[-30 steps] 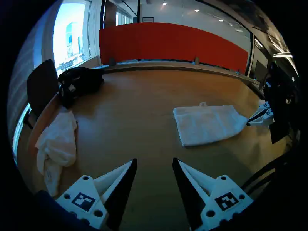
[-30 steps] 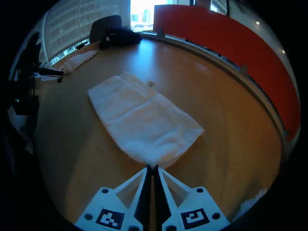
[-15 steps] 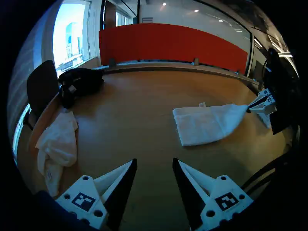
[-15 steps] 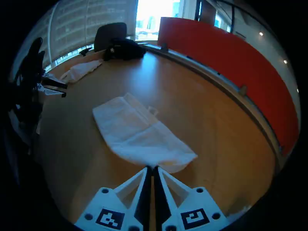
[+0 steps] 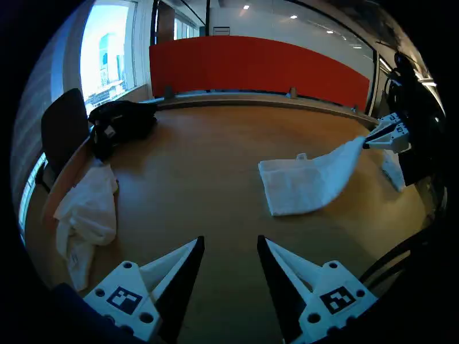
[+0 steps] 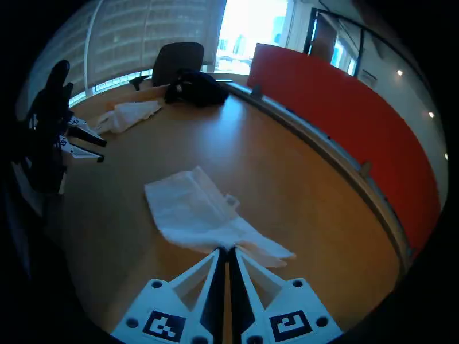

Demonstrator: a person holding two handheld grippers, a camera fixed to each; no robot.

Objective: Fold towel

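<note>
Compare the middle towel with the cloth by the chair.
The towel lies mostly flat; the cloth is crumpled. The towel has one corner held up by the right gripper; the cloth is untouched, at the edge of the table. Both are white and on that wooden table.

Left gripper view: low over the surface (image 5: 218, 155), well back from the towel (image 5: 298, 183), facing the red partition (image 5: 258, 63). Right gripper view: raised, right at the towel's corner, facing the window (image 6: 252, 26). Shared: surface, towel, partition.
</note>
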